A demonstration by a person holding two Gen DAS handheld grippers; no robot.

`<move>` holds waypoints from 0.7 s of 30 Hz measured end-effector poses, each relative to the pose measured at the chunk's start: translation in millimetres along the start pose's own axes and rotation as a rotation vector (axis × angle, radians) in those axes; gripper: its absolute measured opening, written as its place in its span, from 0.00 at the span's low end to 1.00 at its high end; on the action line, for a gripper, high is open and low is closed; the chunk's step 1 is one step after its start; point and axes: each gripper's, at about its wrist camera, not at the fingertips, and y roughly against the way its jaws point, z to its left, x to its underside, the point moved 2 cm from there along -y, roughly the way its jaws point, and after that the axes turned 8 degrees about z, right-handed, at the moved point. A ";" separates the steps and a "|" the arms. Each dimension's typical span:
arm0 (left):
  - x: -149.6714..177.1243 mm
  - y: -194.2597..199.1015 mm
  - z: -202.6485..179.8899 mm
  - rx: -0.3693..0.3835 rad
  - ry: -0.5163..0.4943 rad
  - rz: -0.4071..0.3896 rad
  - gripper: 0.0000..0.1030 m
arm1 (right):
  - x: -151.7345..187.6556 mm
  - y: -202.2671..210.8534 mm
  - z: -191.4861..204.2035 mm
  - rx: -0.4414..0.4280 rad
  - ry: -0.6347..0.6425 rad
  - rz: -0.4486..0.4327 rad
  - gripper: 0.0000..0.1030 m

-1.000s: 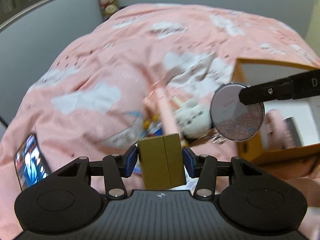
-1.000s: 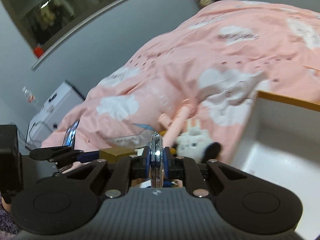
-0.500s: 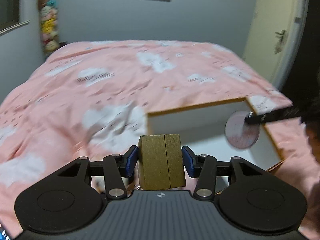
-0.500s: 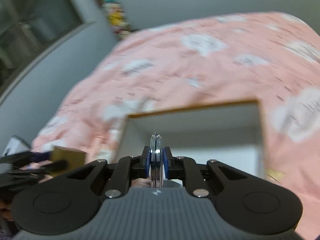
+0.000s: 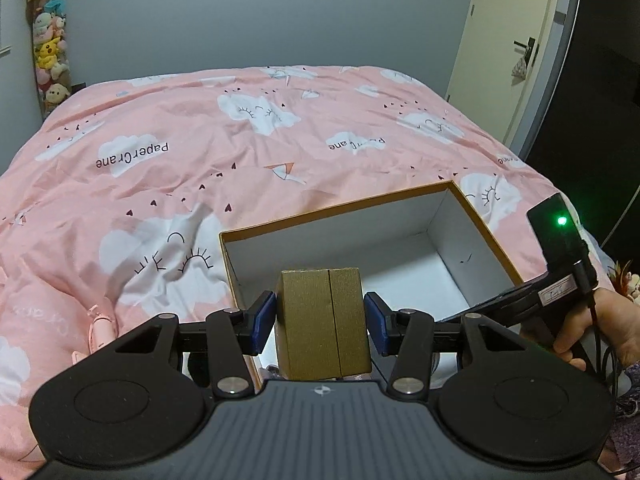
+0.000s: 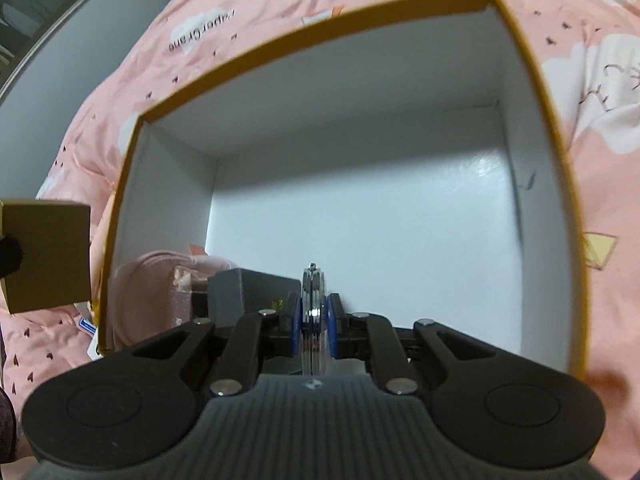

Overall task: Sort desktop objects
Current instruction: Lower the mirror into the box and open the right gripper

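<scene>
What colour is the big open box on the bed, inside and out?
The box is white inside with a mustard-yellow rim and outside, clearest in the right wrist view.

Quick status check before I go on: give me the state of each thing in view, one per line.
Left tongs: shut on the gold box.
Gold box: held upright, off the bed, at the storage box's near left corner.
Right tongs: shut on the round compact mirror.
Round compact mirror: closed, held on edge, over the storage box.
Storage box: lid off, a pink item and a dark box in its near left corner.
</scene>
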 end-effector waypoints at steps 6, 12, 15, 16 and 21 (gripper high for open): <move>-5.1 -14.1 -2.6 0.019 -0.021 0.025 0.54 | 3.2 -4.8 -3.8 -0.063 -0.010 0.059 0.14; -10.9 -26.9 -10.4 0.051 -0.046 0.040 0.54 | -3.3 -14.3 -11.8 -0.080 -0.028 0.094 0.14; -10.6 -32.0 -14.6 0.064 -0.059 0.053 0.54 | -3.9 -15.5 -9.3 -0.045 0.006 0.113 0.15; -10.3 -33.0 -15.5 0.070 -0.062 0.057 0.54 | -3.2 -15.6 -8.7 -0.025 0.020 0.119 0.17; -9.7 -40.0 -19.5 0.106 -0.074 0.073 0.54 | -1.0 -22.2 -4.1 0.110 0.100 0.139 0.23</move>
